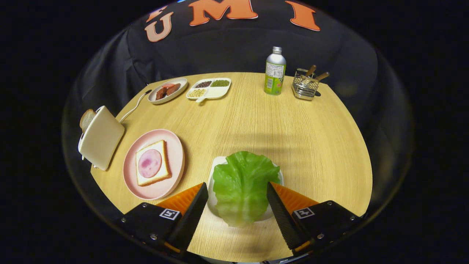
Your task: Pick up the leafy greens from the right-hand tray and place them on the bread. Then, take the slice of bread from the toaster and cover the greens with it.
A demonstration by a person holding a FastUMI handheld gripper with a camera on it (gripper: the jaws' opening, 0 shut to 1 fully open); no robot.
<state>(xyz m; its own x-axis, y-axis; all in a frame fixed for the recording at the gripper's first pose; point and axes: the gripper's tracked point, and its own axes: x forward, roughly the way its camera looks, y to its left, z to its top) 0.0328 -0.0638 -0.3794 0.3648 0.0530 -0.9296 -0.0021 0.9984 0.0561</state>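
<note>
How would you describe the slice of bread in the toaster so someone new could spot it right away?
Start at the round wooden table and find the pink plate beyond the open gripper, whose fingers flank the lettuce leaf. Beside that plate stands a cream toaster. The slice of bread pokes from its top, plain and upright, unlike the flat, ham-topped bread on the plate.

Item count: one toaster (100, 137), two bread slices, three dishes, one lettuce leaf (242, 187), one bottle (274, 73), one utensil caddy (305, 86).

Leafy greens (242, 185) hide most of white tray (217, 163) beneath.
</note>
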